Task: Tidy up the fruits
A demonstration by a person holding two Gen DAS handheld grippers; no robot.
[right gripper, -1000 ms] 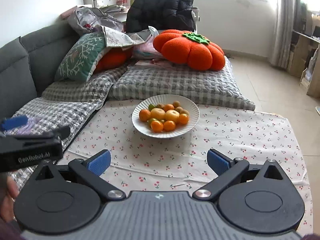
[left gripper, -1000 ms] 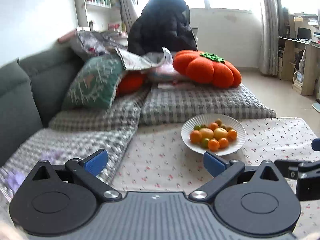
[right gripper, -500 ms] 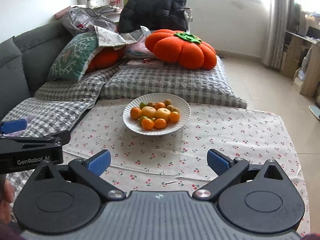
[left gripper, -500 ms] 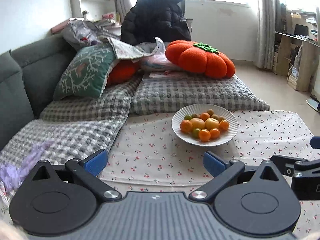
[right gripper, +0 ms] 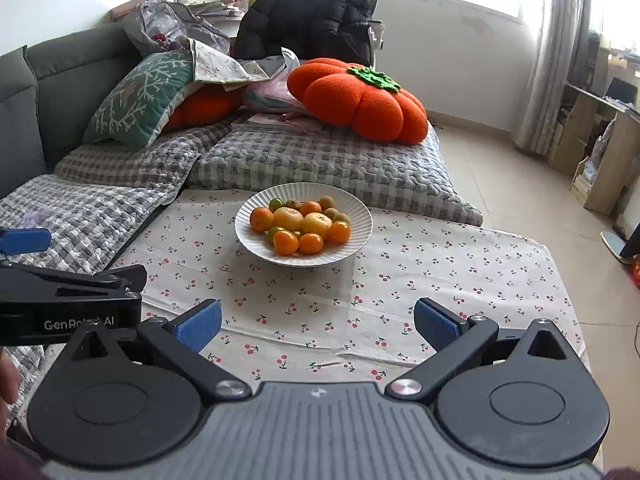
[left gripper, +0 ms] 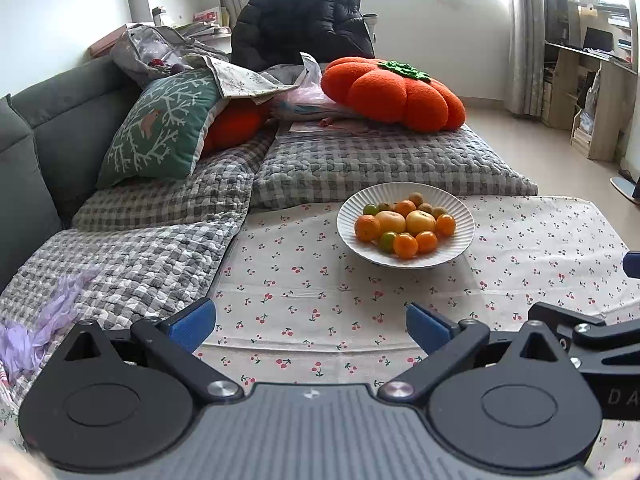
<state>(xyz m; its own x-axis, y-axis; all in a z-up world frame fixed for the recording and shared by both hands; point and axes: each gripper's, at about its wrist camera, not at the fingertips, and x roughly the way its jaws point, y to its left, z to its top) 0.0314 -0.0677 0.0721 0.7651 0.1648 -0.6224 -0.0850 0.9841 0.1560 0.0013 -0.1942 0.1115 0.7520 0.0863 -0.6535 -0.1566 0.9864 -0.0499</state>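
Observation:
A white ribbed plate [left gripper: 464, 222] stands on a cherry-print tablecloth [left gripper: 304, 280] and holds several small fruits [left gripper: 404, 224]: orange, yellow, green and brownish ones. It also shows in the right wrist view [right gripper: 360, 222], with the fruits [right gripper: 304, 226] heaped in it. My left gripper [left gripper: 310, 326] is open and empty, well short of the plate, which lies ahead and to its right. My right gripper [right gripper: 318, 326] is open and empty, with the plate straight ahead. The left gripper's body [right gripper: 68, 300] shows at the left of the right wrist view.
A grey sofa [left gripper: 60, 120] with checked quilts [left gripper: 380, 164] borders the table's far and left sides. On it lie a green cushion [left gripper: 160, 128], an orange pumpkin pillow [left gripper: 392, 94] and a black jacket [left gripper: 304, 20]. Wooden shelves [left gripper: 592, 92] stand at right.
Both grippers have moved a little, so the plate sits slightly lower and more to the left in both views. Both stay open and empty.

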